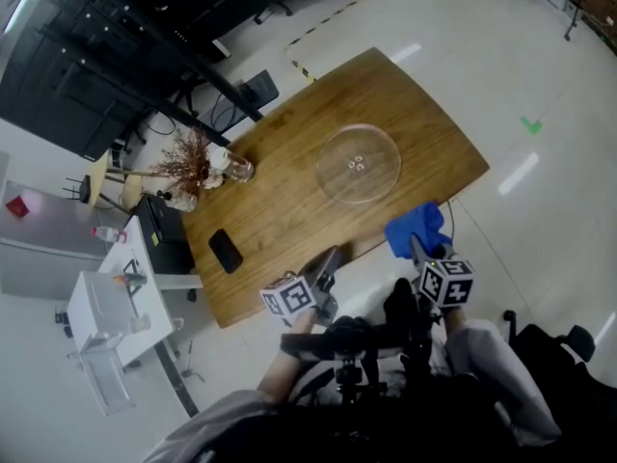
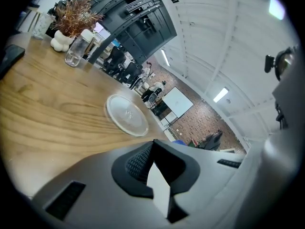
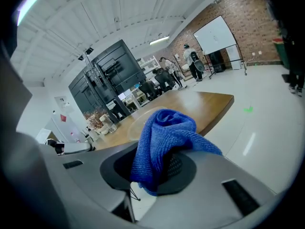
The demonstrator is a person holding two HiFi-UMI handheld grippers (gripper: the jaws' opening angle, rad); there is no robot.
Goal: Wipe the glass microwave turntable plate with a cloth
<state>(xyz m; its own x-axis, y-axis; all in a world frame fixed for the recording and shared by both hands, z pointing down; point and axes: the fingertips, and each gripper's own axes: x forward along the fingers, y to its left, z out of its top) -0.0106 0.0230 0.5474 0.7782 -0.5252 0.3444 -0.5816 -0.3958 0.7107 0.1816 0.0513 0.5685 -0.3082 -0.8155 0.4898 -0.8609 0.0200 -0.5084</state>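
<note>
The clear glass turntable plate [image 1: 358, 164] lies flat on the wooden table [image 1: 289, 210], toward its right end. In the left gripper view the plate [image 2: 126, 115] lies ahead of the jaws. My right gripper [image 1: 416, 249] hovers off the table's near edge, short of the plate, shut on a bunched blue cloth [image 1: 416, 227]. The right gripper view shows that cloth [image 3: 164, 137] draped out of the jaws, hiding part of the plate beyond. My left gripper [image 1: 331, 257] sits at the near table edge, shut with nothing in it [image 2: 153, 149].
A black phone [image 1: 225, 251] lies near the table's left front. At the far left stand a vase of dried twigs [image 1: 188, 162] and a glass jar [image 1: 237, 169]. White shelving [image 1: 106, 307] stands left of the table. People stand far off by a whiteboard [image 3: 217, 35].
</note>
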